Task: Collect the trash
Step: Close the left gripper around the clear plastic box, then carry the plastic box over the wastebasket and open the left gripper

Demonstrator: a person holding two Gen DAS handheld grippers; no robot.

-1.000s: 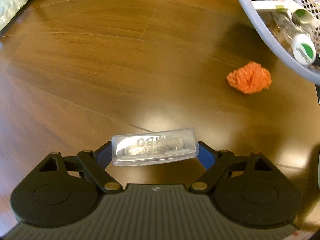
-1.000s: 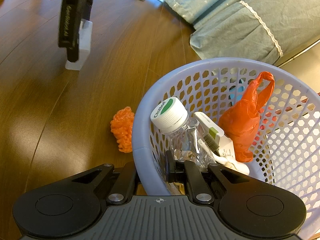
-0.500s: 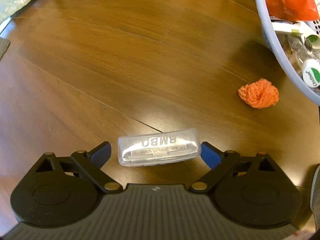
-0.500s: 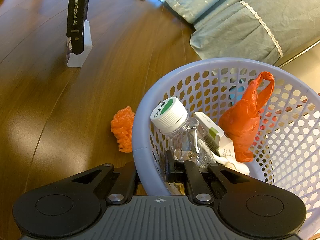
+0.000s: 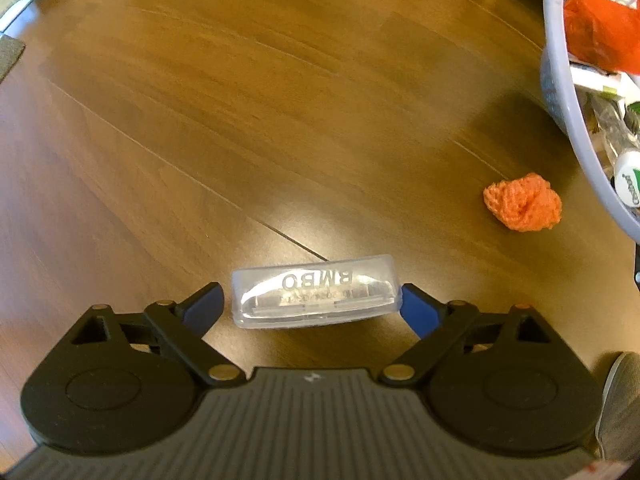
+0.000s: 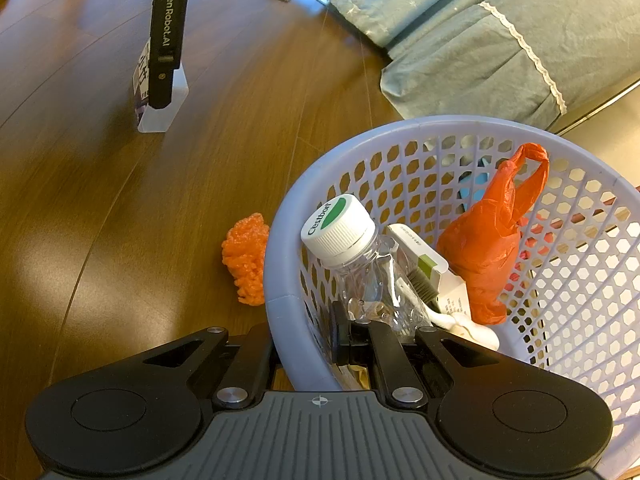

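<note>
Clear rigid plastic box [image 5: 316,295] stands on edge on brown wood floor [image 5: 240,120], between spread blue-padded fingers of left gripper [image 5: 312,304], which have just been narrowing; left pad gapped, right pad at its end. Judged light, stiff, slick; short ends are best pinched squarely. Right gripper [image 6: 352,340] is clamped on lavender perforated basket [image 6: 280,312] rim.

Basket [image 5: 560,92] cut off by the frame; box's [image 5: 316,292] small print blurred.

Glossy wood floor [image 5: 280,120], clear plastic case [image 5: 316,296] — perforated plastic basket [image 6: 580,280]
</note>
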